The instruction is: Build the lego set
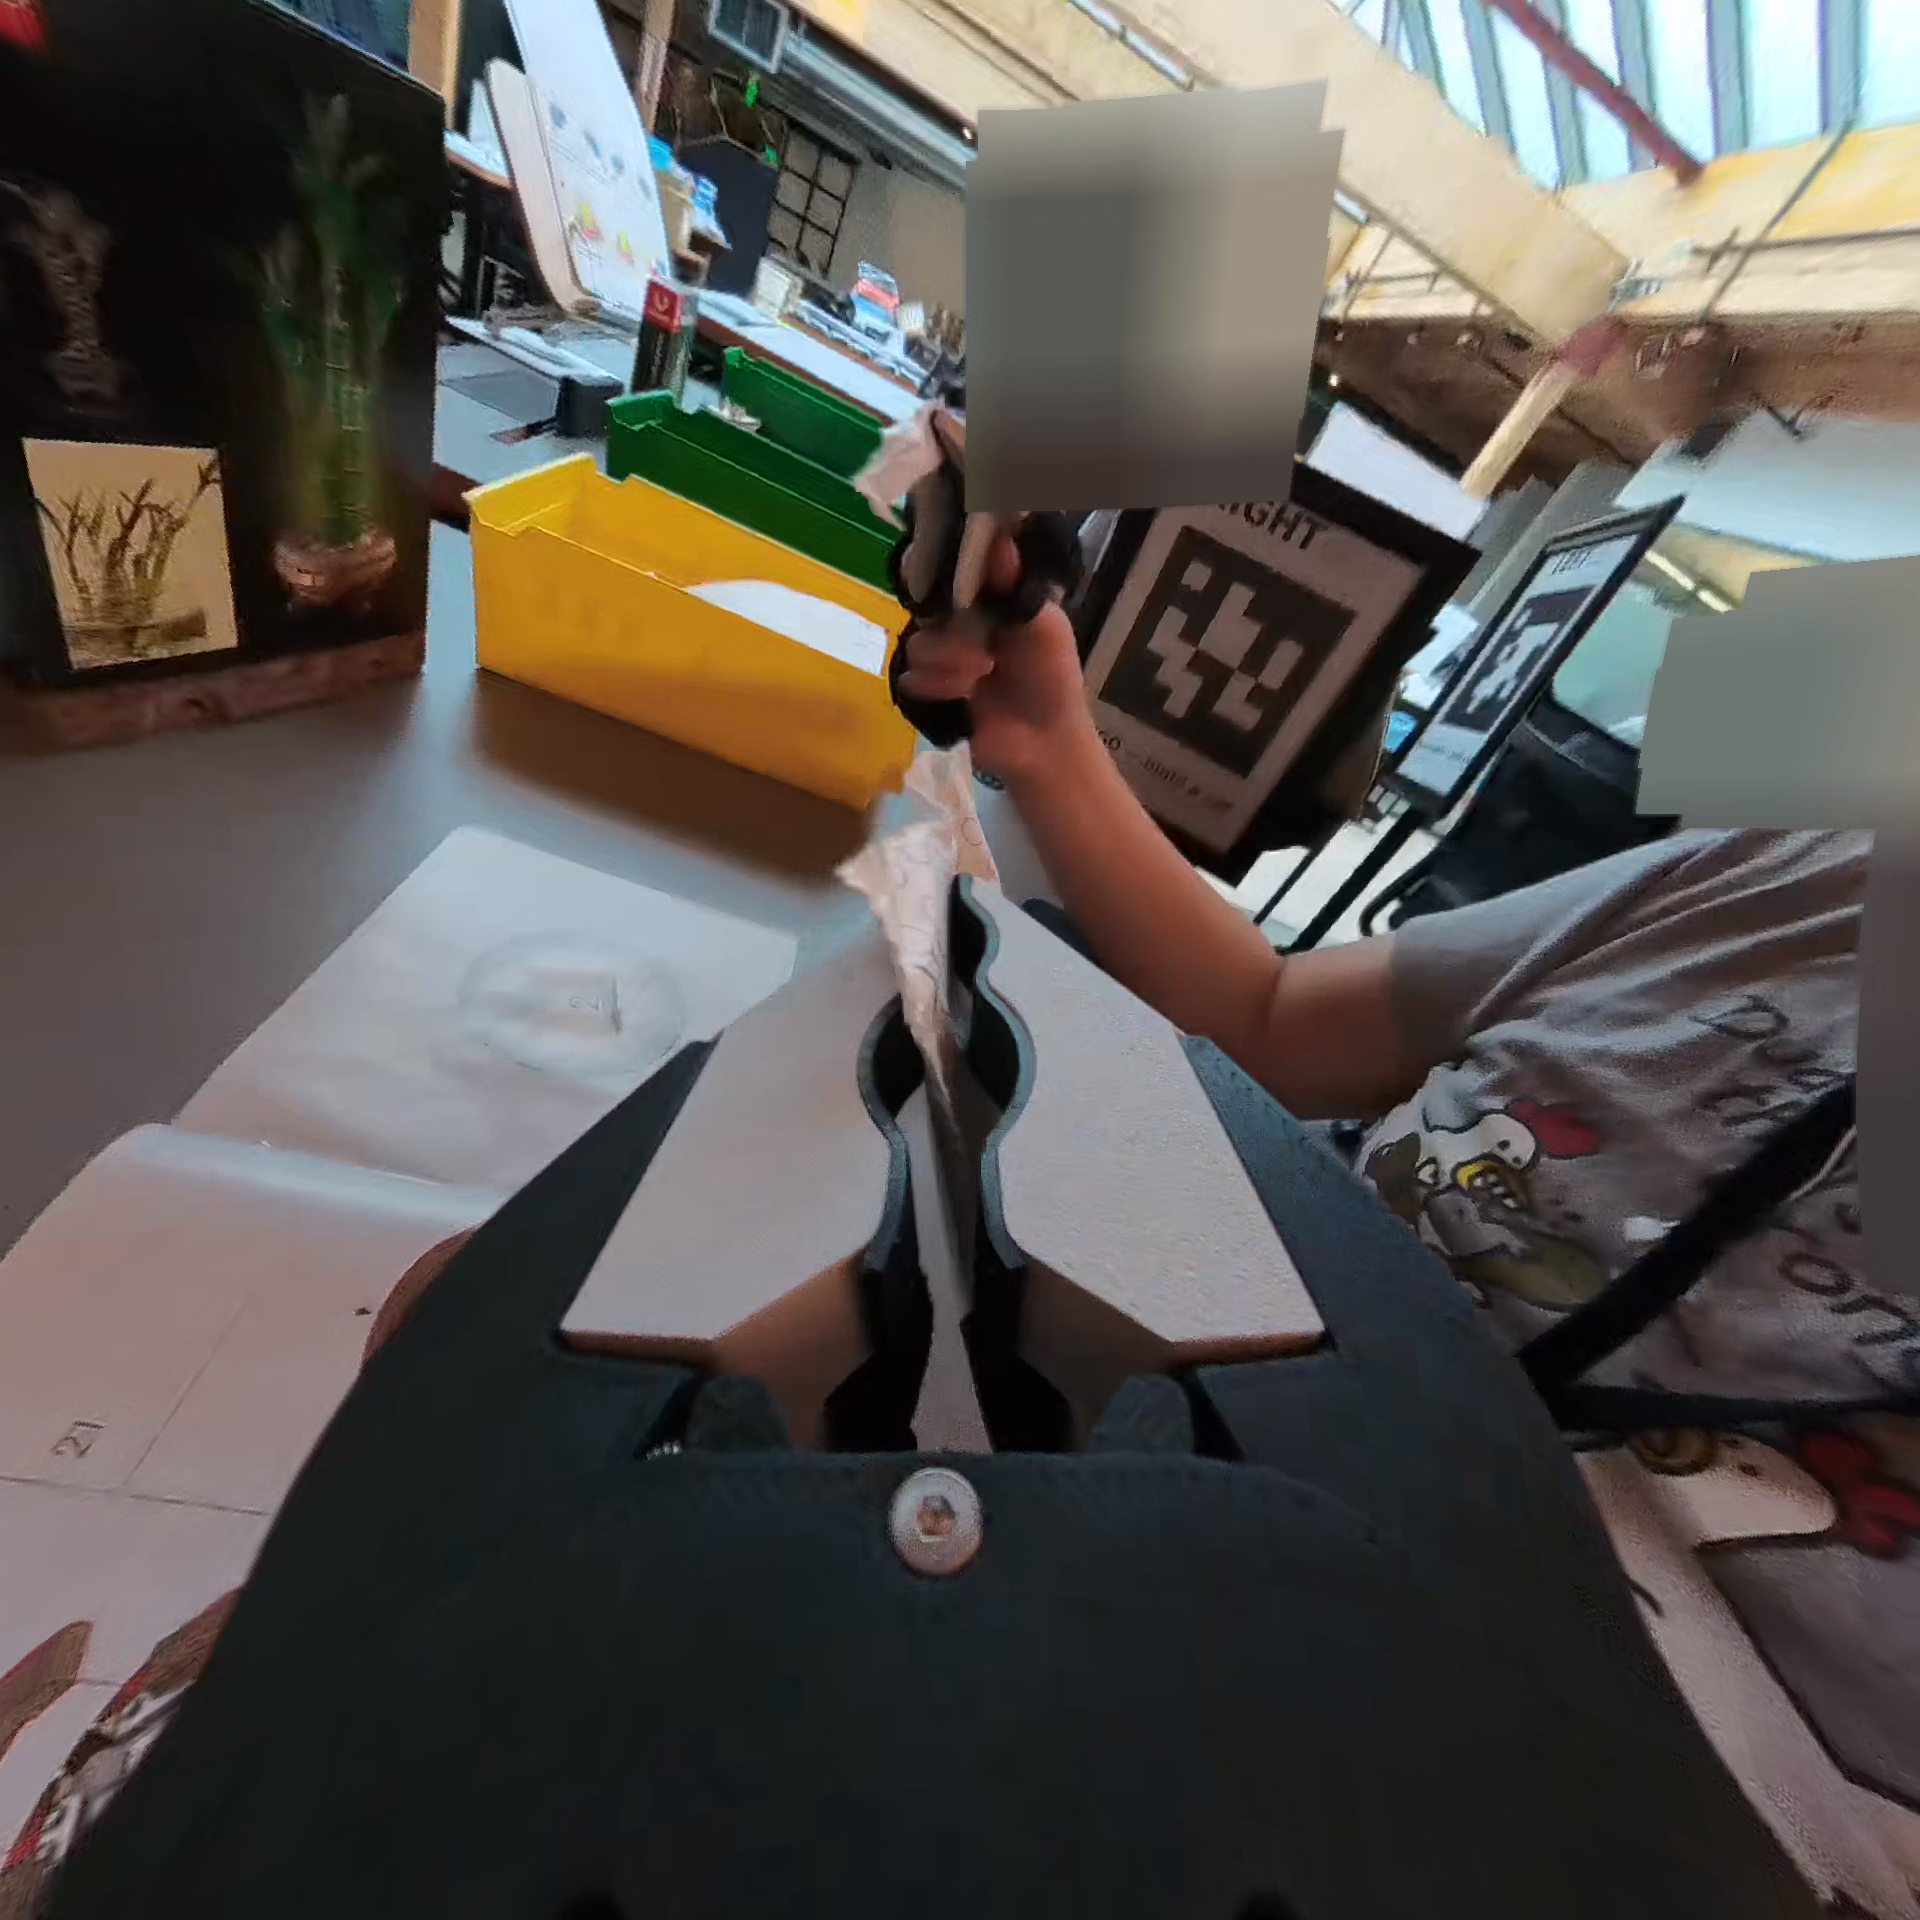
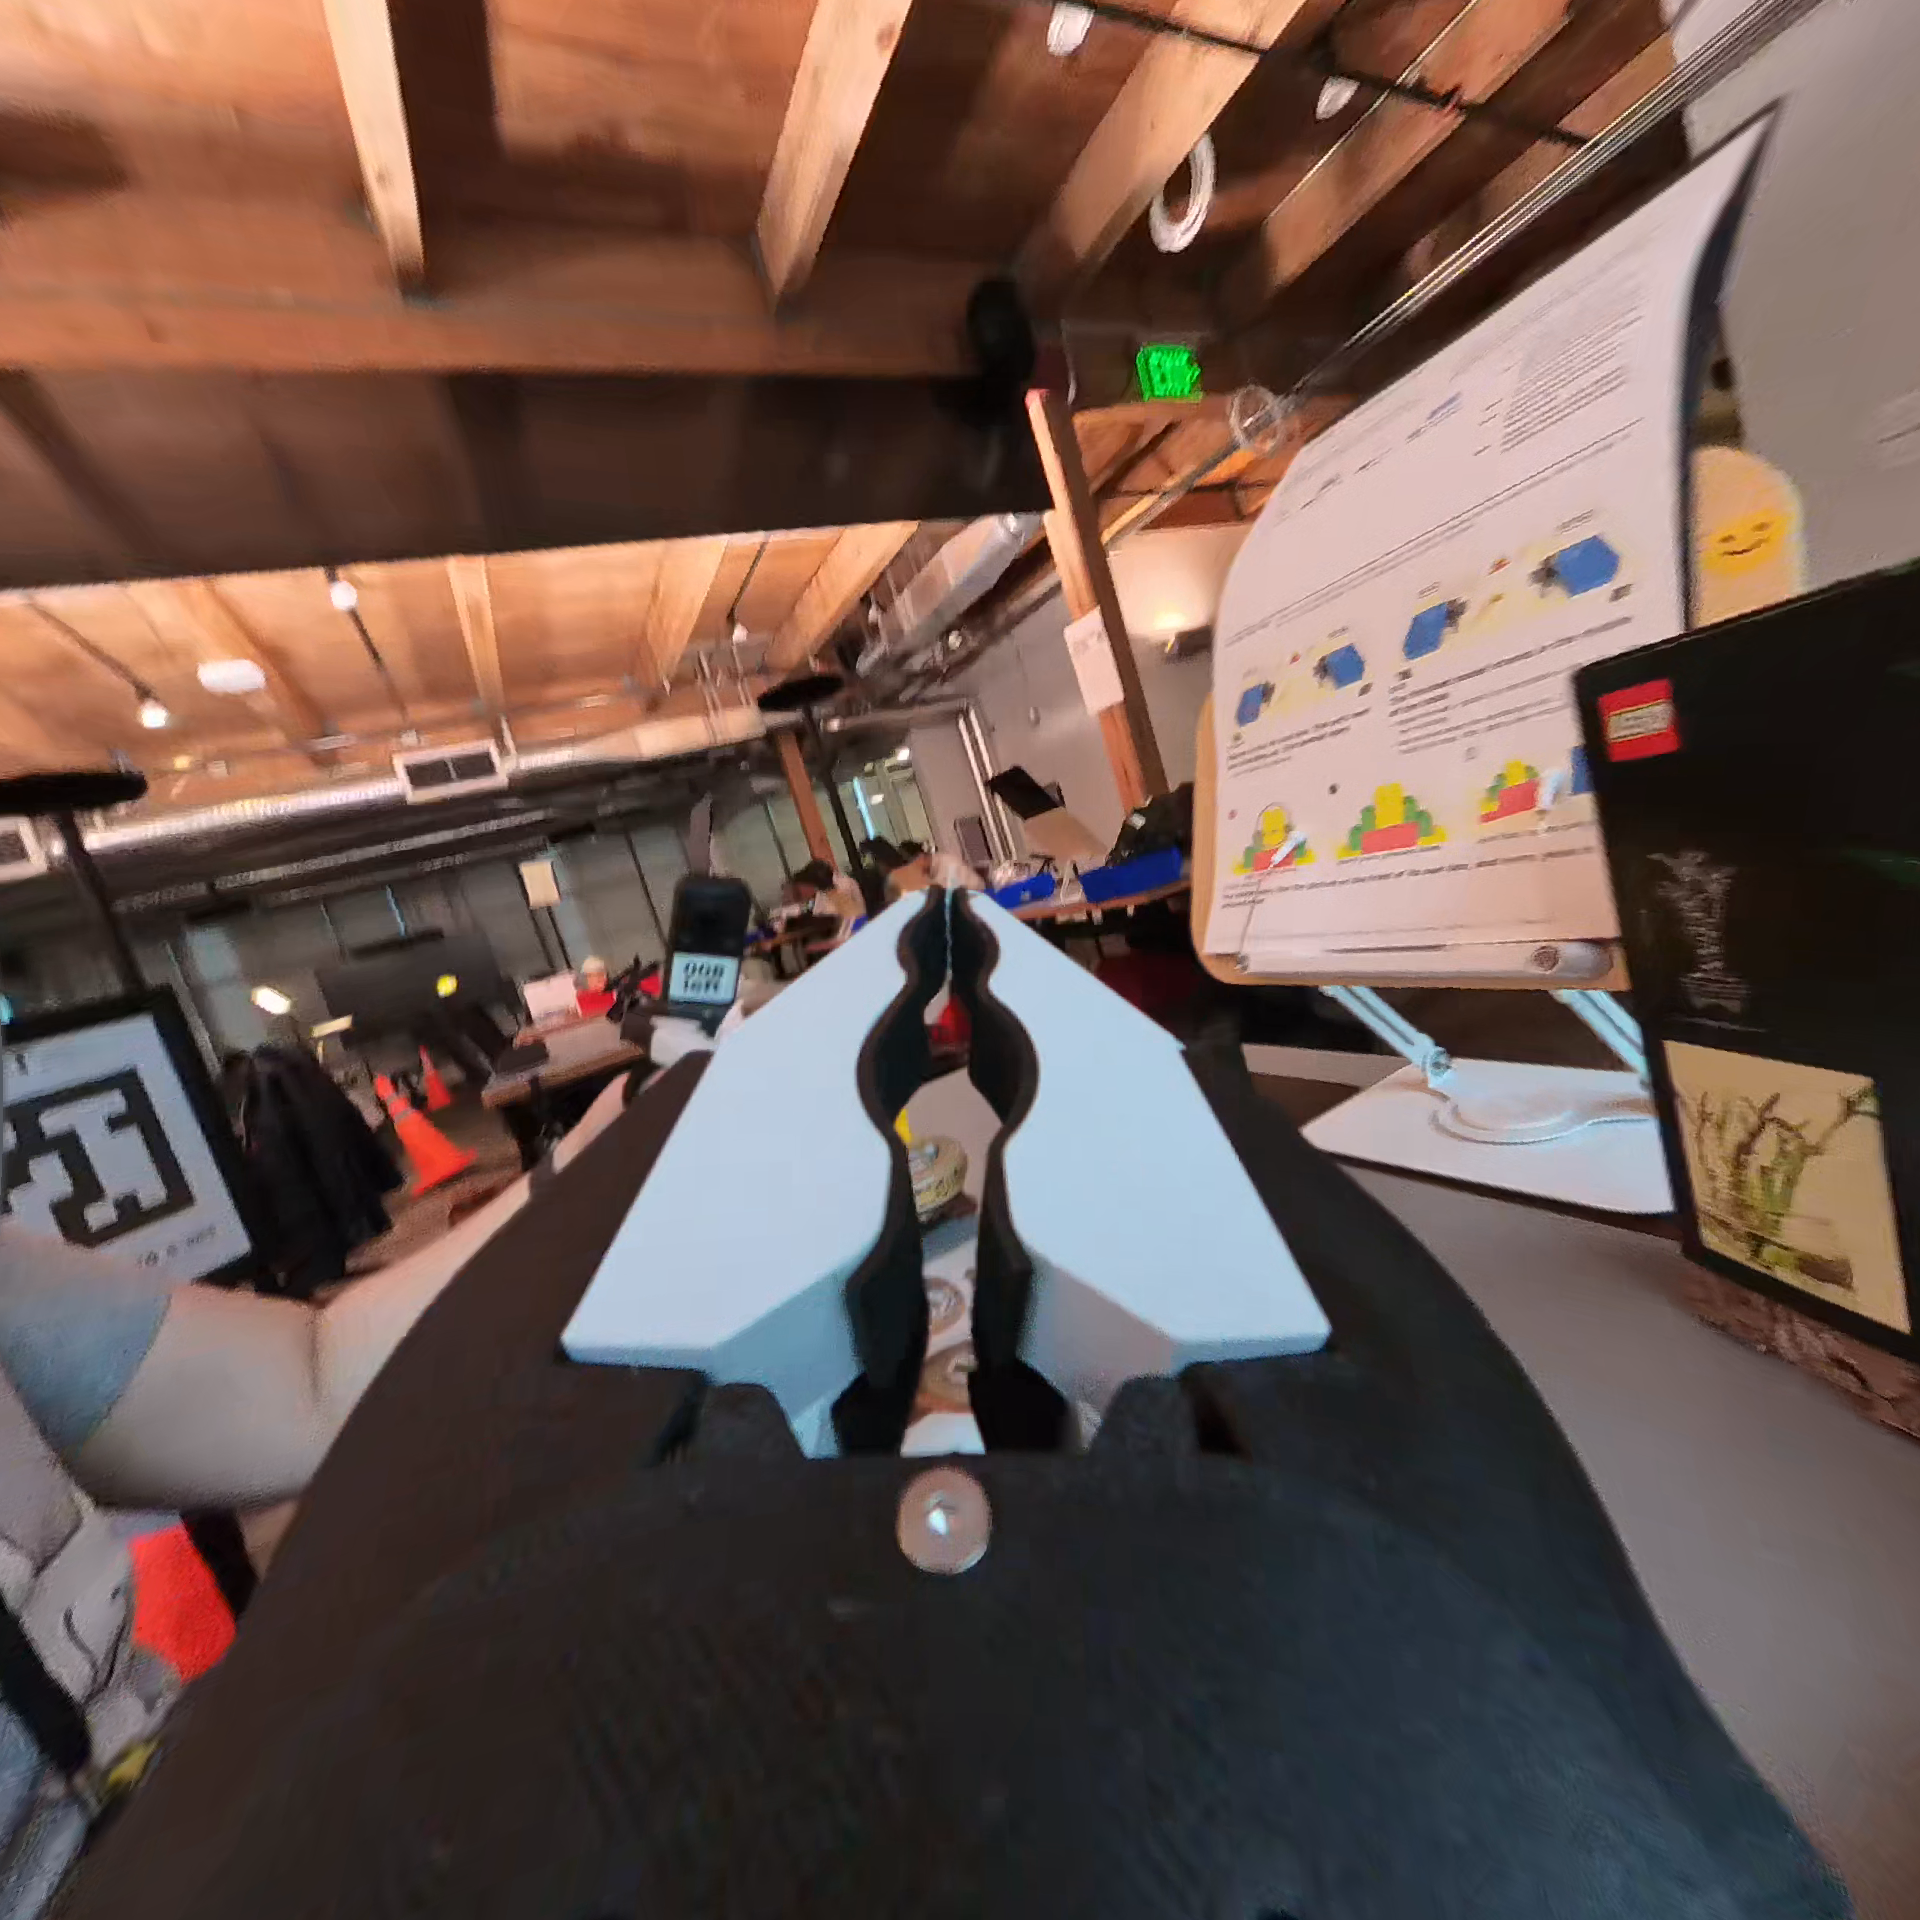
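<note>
I am clenching the left tool (image 1: 951, 935) on a crumpled paper bag (image 1: 920, 914), whose torn white edge is sticking up past the tips and running down between the fingers. Straight ahead of that tool, a hand (image 1: 997, 675) is gripping the black handle of the right tool, with another scrap of the paper showing above it. Just left of the left tool, white instruction sheets (image 1: 436, 1039) are lying flat on the grey counter (image 1: 208, 883). Farther ahead on the left, a yellow bin (image 1: 665, 623) is sitting with green bins (image 1: 748, 457) behind it, and the dark lego box (image 1: 208, 364) is standing at the far left. I am holding the right tool (image 2: 951, 914) raised and pressed shut, a thin white edge pinched at its tips; whether that is the bag I cannot tell. To the right of that tool, a tilted instruction board (image 2: 1455, 623) is standing on a white stand, and the lego box (image 2: 1766, 987) is standing beyond it on the counter (image 2: 1558, 1351).
</note>
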Tool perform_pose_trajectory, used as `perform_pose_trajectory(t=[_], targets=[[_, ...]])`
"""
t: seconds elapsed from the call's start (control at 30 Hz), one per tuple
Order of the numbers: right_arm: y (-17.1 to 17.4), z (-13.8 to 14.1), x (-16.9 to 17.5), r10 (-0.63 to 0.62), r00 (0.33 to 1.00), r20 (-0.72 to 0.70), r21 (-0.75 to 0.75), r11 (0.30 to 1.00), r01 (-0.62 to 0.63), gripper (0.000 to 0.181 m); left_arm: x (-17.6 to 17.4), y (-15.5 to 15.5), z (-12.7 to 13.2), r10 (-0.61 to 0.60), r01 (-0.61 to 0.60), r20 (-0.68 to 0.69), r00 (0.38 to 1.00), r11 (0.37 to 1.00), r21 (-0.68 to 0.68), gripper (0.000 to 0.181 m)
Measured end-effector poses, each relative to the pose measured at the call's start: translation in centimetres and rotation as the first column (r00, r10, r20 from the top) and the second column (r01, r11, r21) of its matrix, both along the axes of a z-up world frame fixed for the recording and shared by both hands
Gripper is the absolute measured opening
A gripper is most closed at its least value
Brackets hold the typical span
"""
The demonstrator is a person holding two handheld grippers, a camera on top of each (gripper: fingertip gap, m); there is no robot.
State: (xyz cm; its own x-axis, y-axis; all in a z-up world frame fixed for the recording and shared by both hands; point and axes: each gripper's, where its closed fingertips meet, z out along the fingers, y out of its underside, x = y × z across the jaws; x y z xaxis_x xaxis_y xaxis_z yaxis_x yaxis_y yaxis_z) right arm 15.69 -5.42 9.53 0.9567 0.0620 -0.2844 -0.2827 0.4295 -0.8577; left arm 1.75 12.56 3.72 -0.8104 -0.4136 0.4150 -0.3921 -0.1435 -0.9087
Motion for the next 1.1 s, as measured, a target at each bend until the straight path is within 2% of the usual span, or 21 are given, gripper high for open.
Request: perform_pose_trajectory(t=[0.07,0.13,0.23,0.3,0.33,0.4,0.47,0.53,0.6,0.63,0.67,0.7,0.73,0.83,0.87,0.9,0.97,1.07,1.1], targets=[[0.9,-0.1,-1.1,0.024,0.999,0.025,-0.037,0.999,-0.023,0.000,0.5,-0.1,-1.2,0.039,-0.040,0.013,0.999,0.995,0.087,0.000],[1.0,-0.2,-1.2,0.005,0.999,0.043,-0.073,0.997,-0.002,0.000,0.3,-0.6,-1.9,0.026,-0.026,0.002,1.000,0.993,0.113,0.000],[-2.0,1.4,-2.0,-0.022,0.995,0.098,-0.080,0.996,0.029,0.000,0.1,-0.4,-1.3,0.029,-0.030,0.019,0.999,0.996,0.084,0.000],[-4.9,1.7,-1.2,-0.116,0.979,0.167,-0.163,0.976,0.144,0.000,-0.1,0.0,-0.9,0.029,-0.032,0.042,0.999,0.997,0.074,0.000],[-6.6,1.0,0.8,-0.214,0.958,0.192,-0.252,0.932,0.259,0.000,-0.1,0.1,-0.7,0.033,-0.036,0.046,0.998,0.997,0.063,0.000],[-11.0,-1.1,6.4,-0.434,0.870,0.235,-0.457,0.740,0.493,0.000,0.1,0.3,-0.6,0.029,-0.030,0.034,0.999,0.999,0.032,0.000],[-15.1,-3.1,10.7,-0.544,0.801,0.251,-0.611,0.552,0.567,0.000,0.2,0.1,-0.7,0.015,-0.015,0.019,1.000,1.000,0.001,0.000],[-18.0,-3.4,13.8,-0.613,0.722,0.322,-0.646,0.416,0.641,0.000,0.4,-0.2,-1.0,0.013,-0.013,0.008,1.000,1.000,-0.001,0.000],[-19.8,-2.8,15.9,-0.620,0.586,0.521,-0.573,0.256,0.779,0.000,0.5,-0.5,-1.4,0.011,-0.011,0.007,1.000,1.000,0.025,0.000],[-19.9,-3.1,16.4,-0.577,0.538,0.614,-0.540,0.191,0.820,0.000,0.5,-0.7,-1.6,0.012,-0.012,0.007,1.000,0.999,0.036,0.000],[-19.9,-4.2,16.9,-0.524,0.523,0.673,-0.547,0.125,0.828,0.000,0.6,-0.8,-1.7,0.013,-0.013,0.007,1.000,0.999,0.045,0.000],[-19.8,-5.8,17.4,-0.476,0.541,0.693,-0.583,0.071,0.809,0.000,0.6,-0.9,-1.9,0.012,-0.012,0.007,1.000,0.999,0.052,0.000],[-19.4,-7.6,17.6,-0.434,0.589,0.682,-0.631,0.057,0.774,0.002,0.6,-0.9,-2.0,0.012,-0.012,0.006,1.000,0.998,0.057,0.000],[-17.9,-11.4,17.2,-0.403,0.748,0.527,-0.773,0.138,0.619,0.031,0.6,-0.8,-2.1,0.011,-0.011,-0.001,1.000,0.999,0.053,0.000],[-17.5,-11.9,16.7,-0.404,0.789,0.463,-0.802,0.188,0.567,0.031,0.7,-0.7,-2.0,0.012,-0.012,-0.003,1.000,0.999,0.050,0.000],[-17.4,-11.7,16.5,-0.423,0.802,0.422,-0.809,0.225,0.544,0.032,0.7,-0.6,-2.0,0.015,-0.014,-0.004,1.000,0.999,0.049,0.000],[-17.6,-9.5,15.9,-0.480,0.788,0.386,-0.759,0.319,0.567,0.033,0.7,-0.3,-1.9,0.021,-0.021,-0.001,1.000,0.999,0.044,0.000],[-17.1,-3.5,13.9,-0.579,0.744,0.333,-0.574,0.502,0.647,0.025,0.8,0.1,-1.6,0.030,-0.030,0.004,1.000,0.999,0.031,0.000],[-15.9,-1.6,12.4,-0.577,0.762,0.295,-0.504,0.583,0.637,0.024,0.8,0.1,-1.4,0.029,-0.029,0.004,1.000,0.999,0.023,0.000]])
